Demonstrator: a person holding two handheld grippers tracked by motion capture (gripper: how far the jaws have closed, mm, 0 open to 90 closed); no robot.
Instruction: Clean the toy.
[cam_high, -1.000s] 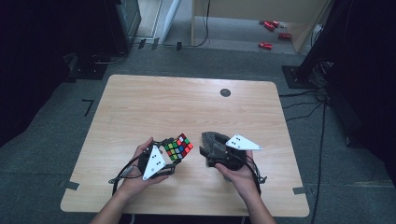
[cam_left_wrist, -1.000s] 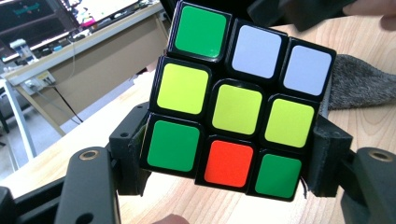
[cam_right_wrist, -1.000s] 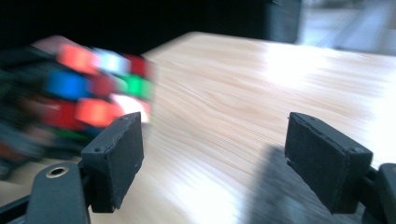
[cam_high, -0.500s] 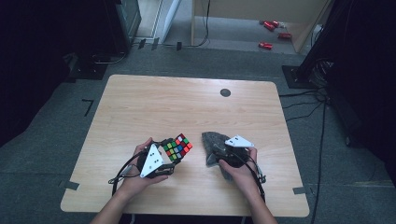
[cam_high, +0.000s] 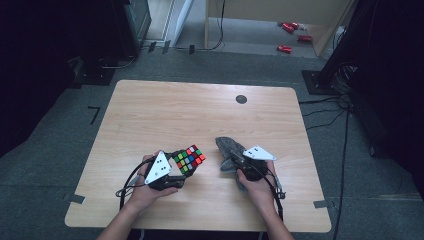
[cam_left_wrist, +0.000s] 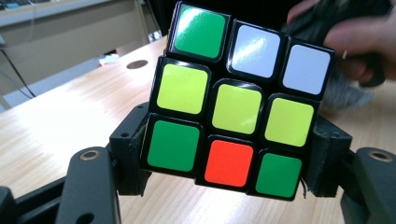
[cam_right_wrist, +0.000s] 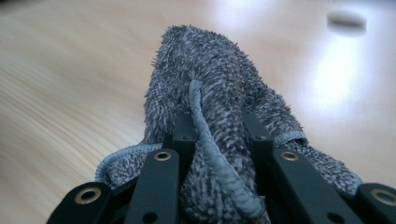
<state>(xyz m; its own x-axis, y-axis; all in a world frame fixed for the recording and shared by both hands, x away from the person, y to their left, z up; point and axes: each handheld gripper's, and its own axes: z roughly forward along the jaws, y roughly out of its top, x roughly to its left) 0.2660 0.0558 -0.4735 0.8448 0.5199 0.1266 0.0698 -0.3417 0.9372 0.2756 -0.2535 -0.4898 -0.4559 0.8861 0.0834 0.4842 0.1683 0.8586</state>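
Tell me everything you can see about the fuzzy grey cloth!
The cloth is grey and fuzzy, like a soft towel, with a stitched cord edge. It is bunched up, not flat. The right gripper has just closed its black jaws on it, and the cloth bulges up between them. Part of it rests on the wooden table, to the right of the colourful puzzle cube.

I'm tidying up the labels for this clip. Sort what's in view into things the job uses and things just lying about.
In use:
- multicoloured puzzle cube, clamped in the left gripper
- fuzzy grey cloth, pinched in the right gripper, whose jaws have just closed on it

Lying about:
- small dark round disc on the light wooden table
- red objects on the floor beyond
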